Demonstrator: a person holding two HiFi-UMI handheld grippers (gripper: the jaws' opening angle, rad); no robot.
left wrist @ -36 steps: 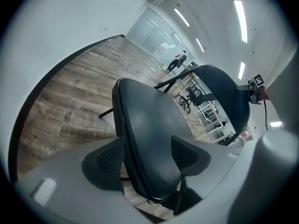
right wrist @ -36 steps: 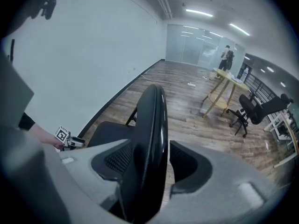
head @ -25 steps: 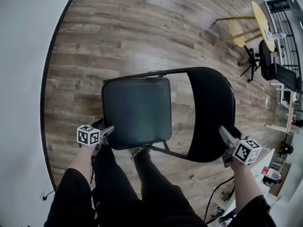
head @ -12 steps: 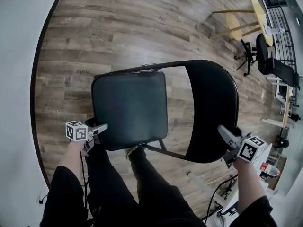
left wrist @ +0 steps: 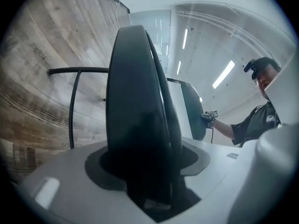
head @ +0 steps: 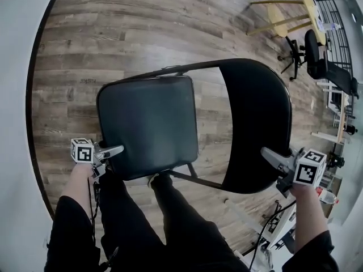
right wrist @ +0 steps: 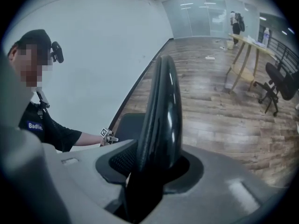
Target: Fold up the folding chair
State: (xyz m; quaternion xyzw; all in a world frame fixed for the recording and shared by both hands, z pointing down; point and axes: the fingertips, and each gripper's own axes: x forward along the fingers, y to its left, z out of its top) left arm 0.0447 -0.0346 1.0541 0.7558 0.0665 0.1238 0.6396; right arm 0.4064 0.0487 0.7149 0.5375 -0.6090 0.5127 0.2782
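The chair (head: 195,72) stands mid-frame on the wood floor (head: 142,27), not yet folded, with its seat (head: 148,126) at left and its backrest (head: 255,123) at right. The left claw (head: 112,151) is at the seat's lower-left edge. Its jaws have just been closing, and they grip that edge, which fills the gap. The right claw (head: 270,155) has likewise been closing and clamps the backrest's lower-right rim. Bare floor lies open above the chair. A wall (head: 14,95) curves down the left edge. A yellow desk (head: 309,1) and an office chair (head: 317,55) sit well apart at upper right. The person's legs (head: 170,220) crowd the seat's bottom edge.
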